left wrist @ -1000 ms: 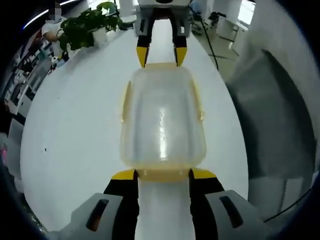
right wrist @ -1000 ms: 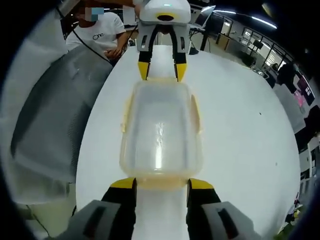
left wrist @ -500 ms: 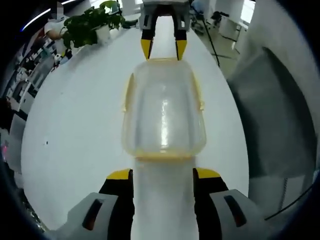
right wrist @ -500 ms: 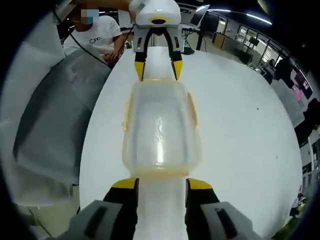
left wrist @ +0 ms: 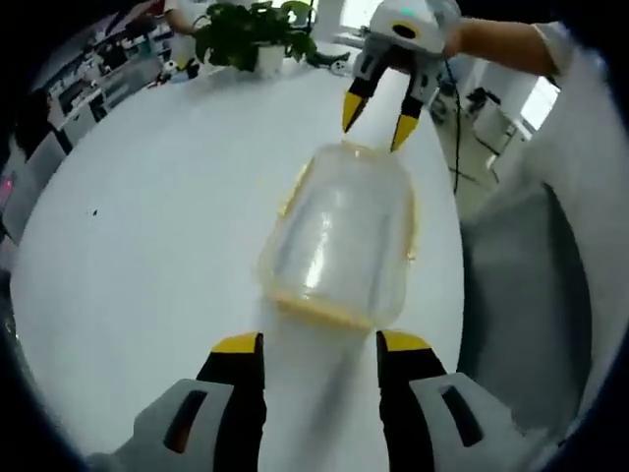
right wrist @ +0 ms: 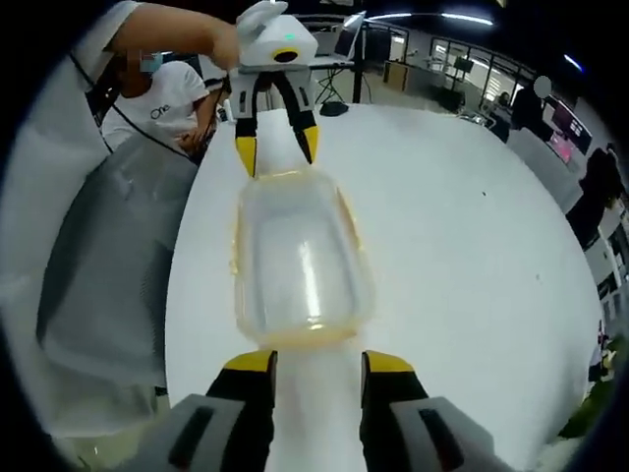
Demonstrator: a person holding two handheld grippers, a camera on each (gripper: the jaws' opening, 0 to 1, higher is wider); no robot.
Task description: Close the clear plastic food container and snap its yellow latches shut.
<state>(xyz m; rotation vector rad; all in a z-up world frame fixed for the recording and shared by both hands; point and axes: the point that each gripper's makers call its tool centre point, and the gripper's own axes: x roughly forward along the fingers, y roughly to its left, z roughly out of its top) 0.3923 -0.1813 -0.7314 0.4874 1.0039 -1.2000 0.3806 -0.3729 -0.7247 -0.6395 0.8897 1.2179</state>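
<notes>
On the white desk [left wrist: 128,246] sits the clear plastic food container [left wrist: 339,236], lid down over its body, and both tools flank it end to end. Left tool [left wrist: 319,346] hangs just short of the container's near end, yellow-tipped jaws spread wide, gripping nothing, with bare desk showing between them. Beyond the container's far end, the right tool [left wrist: 380,110] hovers with its jaws likewise parted and empty, tips close to the container's rim but, as far as I can tell, not touching it.

Switch to the right gripper view and it's the mirror picture: right tool [right wrist: 316,362] open and empty at the container [right wrist: 295,261] near end, left tool [right wrist: 275,146] poised off the far end, a hand behind it. A potted plant [left wrist: 257,29] stands well beyond the container on the desk's far edge. To the container's side, a seated person in a white shirt [right wrist: 162,93] waits at the desk's edge.

So where are we? The lid looks seated, so closing seems done. Yellow latches [left wrist: 319,310] show as pale strips at the ends and along the sides; whether each is fully snapped I cannot tell from here. Both tools stand clear, which suggests either latching is finished or an end latch is yet to be pressed.
</notes>
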